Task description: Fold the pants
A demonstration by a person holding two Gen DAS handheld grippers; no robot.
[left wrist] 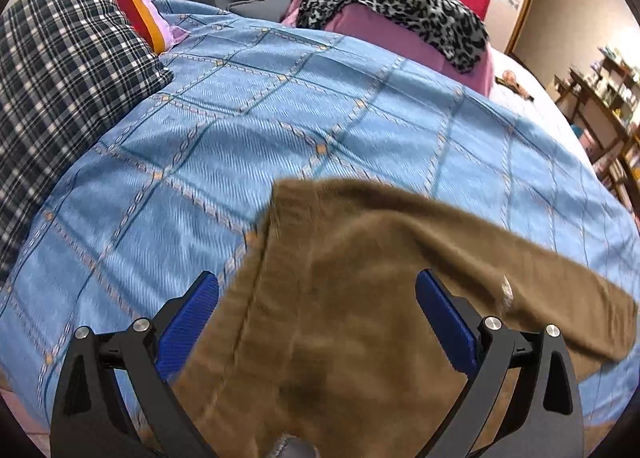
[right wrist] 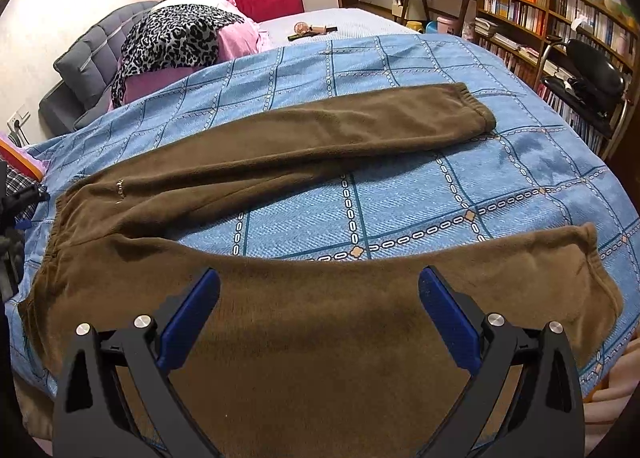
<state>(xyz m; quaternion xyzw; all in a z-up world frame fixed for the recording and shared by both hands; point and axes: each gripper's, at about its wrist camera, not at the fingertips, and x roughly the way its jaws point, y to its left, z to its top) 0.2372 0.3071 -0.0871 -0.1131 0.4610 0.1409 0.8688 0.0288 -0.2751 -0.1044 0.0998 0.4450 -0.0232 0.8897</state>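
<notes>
Brown fleece pants (right wrist: 280,161) lie splayed; both grippers, left (left wrist: 318,318) and right (right wrist: 320,318), hover spread-jawed. Pinch the near leg's hem and waistband, then lay it squarely over the far leg.

Matt, fuzzy fleece pants (right wrist: 320,338) lie on a woven cloth bedspread (right wrist: 400,197).
</notes>
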